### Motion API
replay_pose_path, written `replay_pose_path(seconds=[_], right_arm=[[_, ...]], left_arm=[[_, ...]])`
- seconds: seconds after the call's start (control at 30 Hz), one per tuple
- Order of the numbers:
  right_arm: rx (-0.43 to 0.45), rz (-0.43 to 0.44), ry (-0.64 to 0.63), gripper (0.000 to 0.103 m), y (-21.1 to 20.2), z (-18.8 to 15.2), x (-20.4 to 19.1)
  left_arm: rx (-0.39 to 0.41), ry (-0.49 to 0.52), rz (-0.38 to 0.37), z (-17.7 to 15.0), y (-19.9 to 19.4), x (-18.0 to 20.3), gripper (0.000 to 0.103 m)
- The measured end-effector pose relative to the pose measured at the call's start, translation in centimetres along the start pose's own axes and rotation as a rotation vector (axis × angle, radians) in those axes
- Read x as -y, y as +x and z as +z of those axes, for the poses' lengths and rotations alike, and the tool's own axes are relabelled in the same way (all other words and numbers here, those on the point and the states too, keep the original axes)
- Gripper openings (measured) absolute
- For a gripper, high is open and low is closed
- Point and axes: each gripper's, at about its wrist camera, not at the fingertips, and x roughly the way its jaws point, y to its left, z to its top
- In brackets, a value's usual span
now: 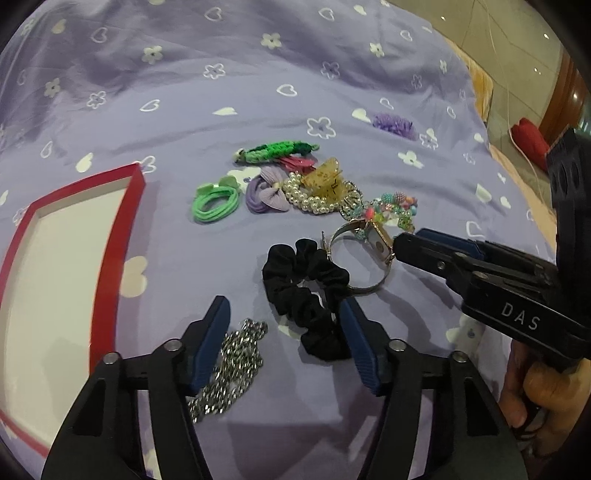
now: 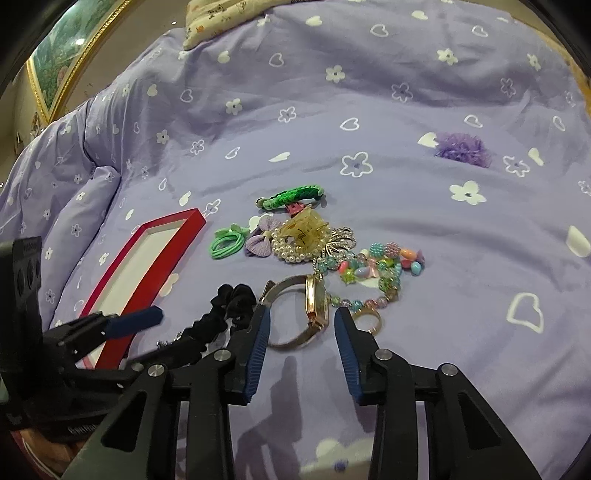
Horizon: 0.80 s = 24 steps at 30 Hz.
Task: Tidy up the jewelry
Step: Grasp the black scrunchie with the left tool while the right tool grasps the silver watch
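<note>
A red box (image 1: 110, 236) with a white inside lies at the left on a purple bedspread; it also shows in the right wrist view (image 2: 147, 273). My left gripper (image 1: 284, 314) is open over a black scrunchie (image 1: 306, 291) and a silver chain (image 1: 229, 369). My right gripper (image 2: 301, 317) is open with its jaws either side of a gold watch (image 2: 316, 306); the watch also shows in the left wrist view (image 1: 376, 240). Behind lie a pearl bracelet (image 1: 306, 195), a yellow claw clip (image 1: 325, 181), a beaded bracelet (image 2: 384, 266), green hair ties (image 1: 214, 206), a purple bow (image 1: 266, 192) and a green braided band (image 1: 280, 151).
A purple fluffy hair tie (image 2: 461, 147) lies apart at the far right. A pillow (image 2: 229, 14) sits at the bed's far end. The bed's right edge and the floor with a red object (image 1: 532, 140) show in the left wrist view.
</note>
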Motion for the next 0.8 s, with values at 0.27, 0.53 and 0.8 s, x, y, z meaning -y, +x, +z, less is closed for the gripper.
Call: replay_pose_path(seconds=[0.27,0.53,0.8], right_arm=[[-0.061,0.010,0.002,0.025,2.8,0.4,0.4],[-0.066,-0.002,0.003,0.011,3.4,0.2,0.8],[-0.030,0.003,0.023,0.011,1.8,0.1,0.9]], left_arm=[[-0.055,0.015,-0.032,0.6,2.3,-0.3,0.029],[-0.040,0.020,-0.068,0.4,2.1,-0.2,0.012],[0.021,-0.031,-0.108,0.7,-0.3,-1.4,0.011]])
